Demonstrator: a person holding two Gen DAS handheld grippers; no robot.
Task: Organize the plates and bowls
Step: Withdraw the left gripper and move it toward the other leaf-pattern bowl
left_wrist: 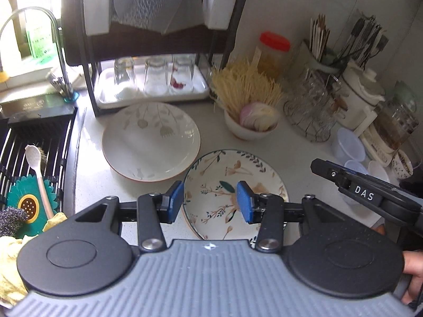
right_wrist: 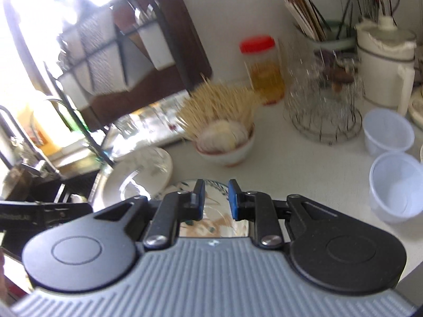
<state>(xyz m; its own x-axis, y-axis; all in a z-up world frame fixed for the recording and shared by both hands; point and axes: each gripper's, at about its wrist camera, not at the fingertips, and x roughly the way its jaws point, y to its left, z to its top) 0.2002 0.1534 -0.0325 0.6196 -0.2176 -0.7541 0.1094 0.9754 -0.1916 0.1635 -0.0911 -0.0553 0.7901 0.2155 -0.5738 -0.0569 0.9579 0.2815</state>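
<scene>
A floral plate [left_wrist: 232, 192] lies on the white counter, its far left rim beside a larger white plate with a pale leaf print [left_wrist: 150, 142]. My left gripper [left_wrist: 210, 202] hovers above the floral plate's near left part, open, with nothing between its blue pads. The right gripper [left_wrist: 325, 169] comes in from the right, off the plate's right rim and apart from it. In the right wrist view, my right gripper [right_wrist: 216, 199] shows a narrow gap between its pads with nothing in it. The floral plate [right_wrist: 211, 227] and the white plate [right_wrist: 137, 177] lie below it.
A black dish rack with upturned glasses on a white tray [left_wrist: 153, 89] stands behind the plates. A bowl with an onion and thin sticks [left_wrist: 251, 126], a wire basket of glasses [left_wrist: 309, 113], a red-lidded jar [left_wrist: 272, 50] and plastic cups [right_wrist: 396, 185] crowd the right. The sink's black drain rack [left_wrist: 34, 142] lies left.
</scene>
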